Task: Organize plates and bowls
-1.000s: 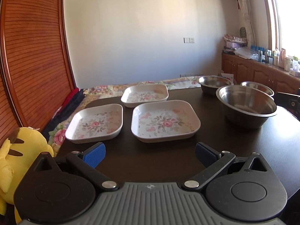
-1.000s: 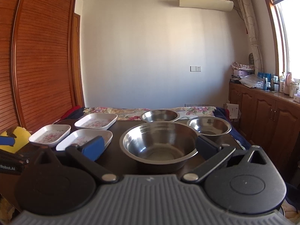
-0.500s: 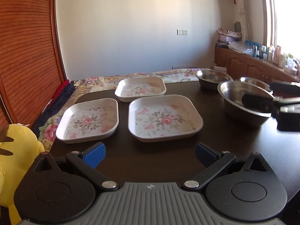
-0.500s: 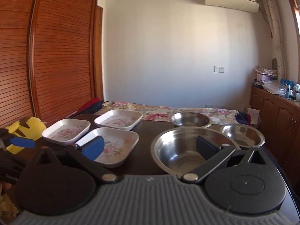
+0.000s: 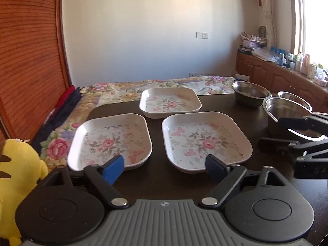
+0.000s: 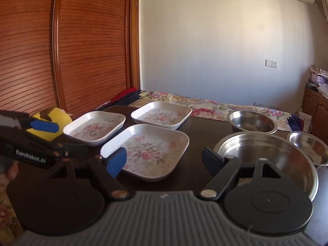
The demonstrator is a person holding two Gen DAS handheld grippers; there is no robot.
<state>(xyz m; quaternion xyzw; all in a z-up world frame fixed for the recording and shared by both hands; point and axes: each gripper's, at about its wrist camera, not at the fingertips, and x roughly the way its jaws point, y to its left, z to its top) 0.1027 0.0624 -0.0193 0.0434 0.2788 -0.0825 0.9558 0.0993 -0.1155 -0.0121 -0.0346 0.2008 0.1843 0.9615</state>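
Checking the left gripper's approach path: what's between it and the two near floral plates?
Only bare dark table, per the left wrist view. Left gripper, closing and empty, sits before the gap between the left plate and right plate.

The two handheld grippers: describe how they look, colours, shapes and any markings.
Each gripper, left and right, has a ribbed grey body, two round black discs and black linkage arms with silver pivot pins. One finger pad is bright blue, the other dark. The left unit's side bears white lettering, "GenRobot.AI". No cables or sleeves show.
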